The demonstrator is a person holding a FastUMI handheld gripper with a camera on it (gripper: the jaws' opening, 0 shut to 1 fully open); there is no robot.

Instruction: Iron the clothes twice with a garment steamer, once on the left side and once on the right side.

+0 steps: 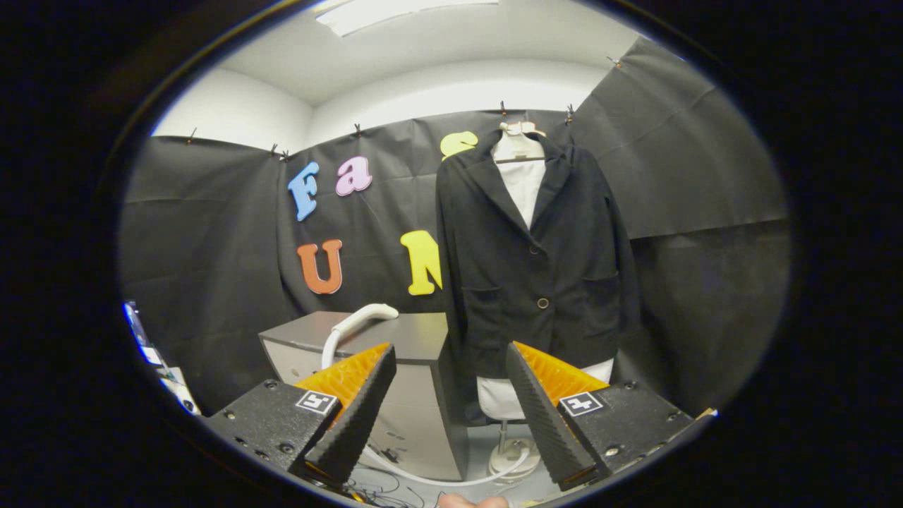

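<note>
Tongs [448, 395] nearest, spread wide, nothing between them, fingers pointing at the gap between cabinet and jacket. Held back and empty, presumably because the steamer had not yet been picked up. Just under the tongs, a fingertip [471, 502] barely visible.

Beyond the left finger, steamer [356, 326] lying on the worktop [416, 339] near its front left corner, white handle curving over the front edge, head toward the middle. Hose [423, 474] dropping down the cabinet front and trailing across the floor toward the stand base [513, 451]. Likely parked at that corner so the handle overhung the edge and could be taken from the front.

Beyond the right finger, jacket [540, 261] hung on a dress form, buttoned, front facing the tongs, its left sleeve just beside the worktop's right edge. Hung upright and square, seemingly to leave both front panels open to a downward pass.

Room for moving: free air above the worktop and ahead of the jacket front. Tight spot where sleeve met the worktop's right edge; a pass down that side judged to need care. Hose on the floor a possible snag near the base. Neither side judged ironed yet.
</note>
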